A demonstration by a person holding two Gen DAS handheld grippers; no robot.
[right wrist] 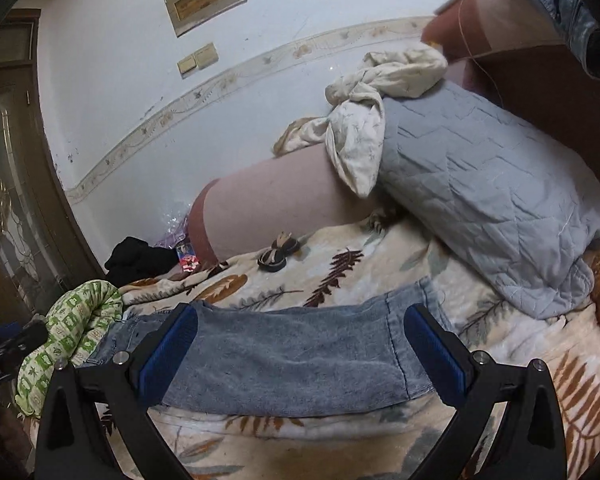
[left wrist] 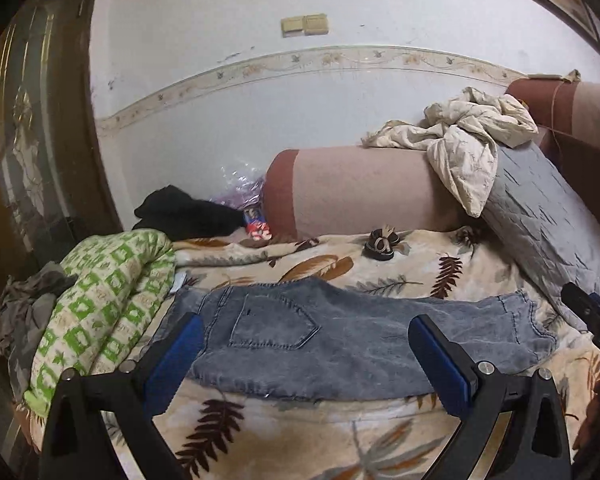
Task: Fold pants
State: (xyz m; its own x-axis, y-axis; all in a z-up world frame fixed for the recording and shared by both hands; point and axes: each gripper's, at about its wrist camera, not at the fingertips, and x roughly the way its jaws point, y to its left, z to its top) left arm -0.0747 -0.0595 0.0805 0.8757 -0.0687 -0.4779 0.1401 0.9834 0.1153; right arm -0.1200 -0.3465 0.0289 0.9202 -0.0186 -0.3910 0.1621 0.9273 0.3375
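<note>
Faded blue-grey denim pants [left wrist: 340, 336] lie flat on the leaf-patterned cream blanket [left wrist: 300, 432] before me, long axis running left to right, waist and back pocket toward the left. Denim is soft but fairly heavy; it should drape, not slip. I judge hems and waistband the best holds. My left gripper [left wrist: 306, 354] and right gripper [right wrist: 300, 346] both hover wide open, holding nothing.

Bare leaf-print blanket [left wrist: 284, 432] lies open along the near edge of the jeans [left wrist: 340, 340], giving room to approach. A green patterned quilt [left wrist: 108, 304] crowds their left end, touching it; the grey quilted pillow [right wrist: 480, 200] sits near their right end. Beyond them, a small dark item [left wrist: 380, 246] and the bolster [left wrist: 360, 188] stand apart.
</note>
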